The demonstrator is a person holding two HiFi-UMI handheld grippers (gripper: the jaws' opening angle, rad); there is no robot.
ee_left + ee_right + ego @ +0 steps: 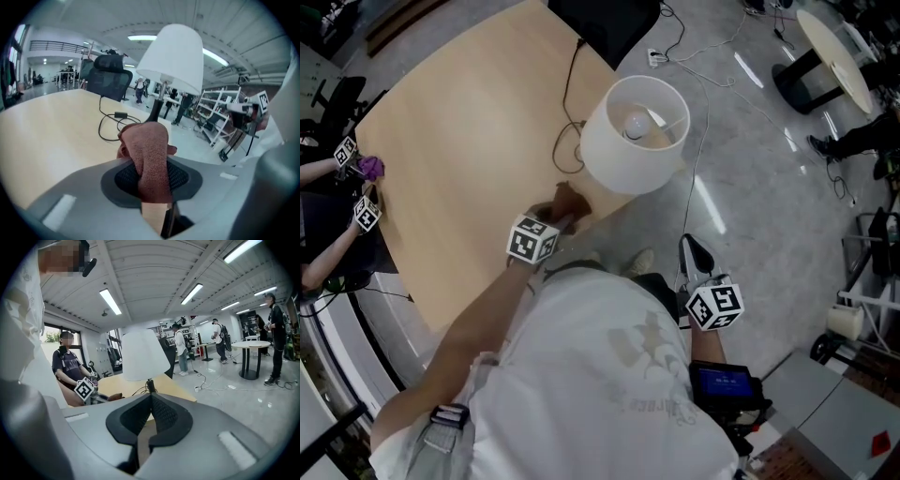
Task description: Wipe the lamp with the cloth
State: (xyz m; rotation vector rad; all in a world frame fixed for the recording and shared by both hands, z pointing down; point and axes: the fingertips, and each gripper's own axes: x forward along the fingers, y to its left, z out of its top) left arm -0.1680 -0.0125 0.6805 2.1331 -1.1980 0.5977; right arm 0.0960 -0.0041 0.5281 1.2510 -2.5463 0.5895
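At the tabletop (459,141) edge nearest the person: lamp (633,131), white shade, base hidden beneath it from above. Cloth (150,154), reddish, pinched between left gripper (151,176) jaws, near the stem. Right gripper (150,401): jaws pressed together, empty. Step judged: cloth gripped, wiping not yet begun; next, carry it onto the shade.

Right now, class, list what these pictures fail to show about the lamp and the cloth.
Base of the lamp: head view, hidden under the shade; left gripper view, behind the cloth.
Cloth's full size: head view, mostly under the left gripper's marker cube.
Cord's far end: head view, lost at the black chair.
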